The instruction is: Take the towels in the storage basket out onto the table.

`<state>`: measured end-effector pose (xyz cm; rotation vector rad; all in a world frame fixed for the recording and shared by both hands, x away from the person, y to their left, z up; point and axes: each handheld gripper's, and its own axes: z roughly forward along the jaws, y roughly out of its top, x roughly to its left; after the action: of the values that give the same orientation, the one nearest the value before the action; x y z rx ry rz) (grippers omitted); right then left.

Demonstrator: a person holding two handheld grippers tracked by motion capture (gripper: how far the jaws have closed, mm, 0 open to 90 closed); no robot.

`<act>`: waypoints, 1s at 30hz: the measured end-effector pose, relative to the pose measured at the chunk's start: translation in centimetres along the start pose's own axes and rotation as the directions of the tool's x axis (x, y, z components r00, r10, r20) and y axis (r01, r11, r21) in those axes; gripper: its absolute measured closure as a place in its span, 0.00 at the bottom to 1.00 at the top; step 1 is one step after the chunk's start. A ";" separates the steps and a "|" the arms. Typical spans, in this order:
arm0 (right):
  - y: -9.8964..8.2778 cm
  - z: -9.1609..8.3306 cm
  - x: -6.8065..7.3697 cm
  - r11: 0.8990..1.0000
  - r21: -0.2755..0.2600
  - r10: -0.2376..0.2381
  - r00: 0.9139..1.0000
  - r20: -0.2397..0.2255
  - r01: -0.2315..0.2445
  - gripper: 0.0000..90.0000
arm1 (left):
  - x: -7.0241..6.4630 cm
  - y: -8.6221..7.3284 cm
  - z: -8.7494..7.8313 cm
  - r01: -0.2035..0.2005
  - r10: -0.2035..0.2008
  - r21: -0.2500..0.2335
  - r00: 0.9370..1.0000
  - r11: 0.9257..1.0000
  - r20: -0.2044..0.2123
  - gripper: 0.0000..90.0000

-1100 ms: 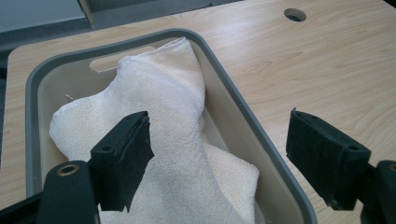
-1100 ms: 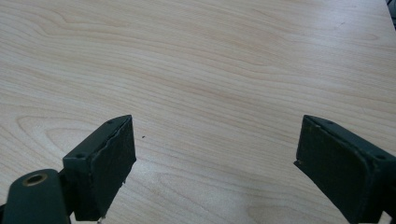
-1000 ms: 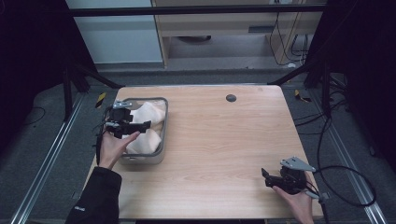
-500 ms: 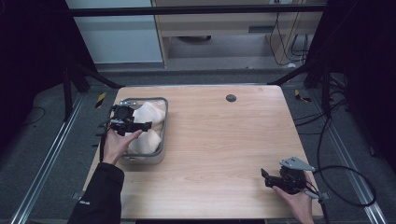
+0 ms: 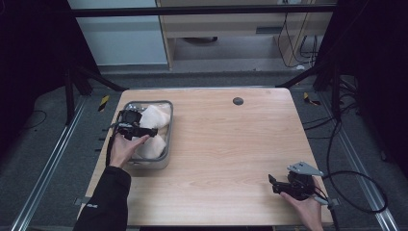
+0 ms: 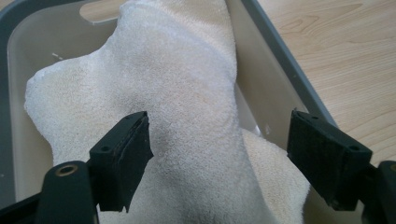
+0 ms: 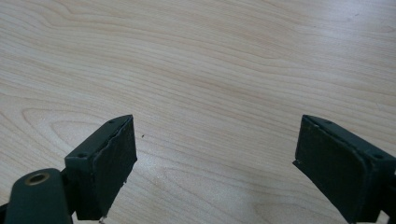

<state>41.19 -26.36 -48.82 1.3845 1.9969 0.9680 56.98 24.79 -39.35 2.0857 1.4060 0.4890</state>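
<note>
the left gripper (image 5: pixel 144 131) hangs over the grey tub (image 5: pixel 169 126) at the surface's (image 5: pixel 231 144) left edge, its fingers (image 6: pixel 122 158) spread wide on either side of a hump of the white towel (image 6: pixel 187 107) that lies in the tub. whether the pads touch the cloth is hard to tell. the towel's lower part is cut off in the left gripper view. the right gripper (image 5: pixel 275 185) sits low near the front right corner, fingers (image 7: pixel 105 161) wide apart over bare wood.

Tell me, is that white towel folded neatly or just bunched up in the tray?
Bunched up: the towel lies in rumpled humps inside the grey tray, with no flat folds.
</note>
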 end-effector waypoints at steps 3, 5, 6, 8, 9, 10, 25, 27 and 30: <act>0.0 0.0 0.0 1.000 0.004 -0.001 1.000 -0.003 0.001 0.14 | 0.1 -0.1 0.4 0.003 -0.003 0.014 1.000 1.000 -0.005 0.24; 0.0 0.0 0.1 1.000 0.009 0.007 1.000 -0.006 -0.007 0.14 | 0.2 -0.2 0.7 0.004 -0.004 0.029 1.000 1.000 -0.008 0.24; 0.0 0.0 0.1 1.000 0.009 0.007 1.000 -0.007 -0.007 0.14 | 0.2 -0.3 0.9 0.006 -0.005 0.033 1.000 0.999 -0.010 0.24; 0.0 0.0 0.1 1.000 0.010 0.007 1.000 -0.008 -0.006 0.14 | 0.3 -0.4 1.1 0.009 -0.008 0.041 1.000 0.999 -0.012 0.24; 0.0 0.1 0.1 1.000 0.011 0.005 1.000 -0.009 -0.005 0.14 | 0.3 -0.4 1.2 0.010 -0.009 0.044 1.000 0.999 -0.015 0.24; 0.0 0.1 0.1 1.000 0.012 0.007 1.000 -0.010 -0.007 0.14 | 0.4 -0.4 1.3 0.010 -0.010 0.049 1.000 0.999 -0.014 0.24; 0.0 0.2 0.1 1.000 0.021 -0.006 1.000 -0.014 0.007 0.13 | 0.7 -0.8 2.2 0.012 -0.007 0.094 0.999 0.996 -0.049 0.38; 0.0 0.1 0.1 1.000 0.020 -0.005 1.000 -0.013 0.006 0.13 | 0.6 -0.9 2.2 0.011 -0.005 0.103 0.999 0.995 -0.053 0.41; 0.0 0.2 0.1 1.000 0.021 -0.008 1.000 -0.011 0.008 0.13 | 0.6 -0.9 2.3 0.012 -0.005 0.118 0.998 0.993 -0.057 0.48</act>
<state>41.27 -26.26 -48.96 1.3847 2.0250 0.9557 57.92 25.02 -41.68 2.1742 1.5091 0.4754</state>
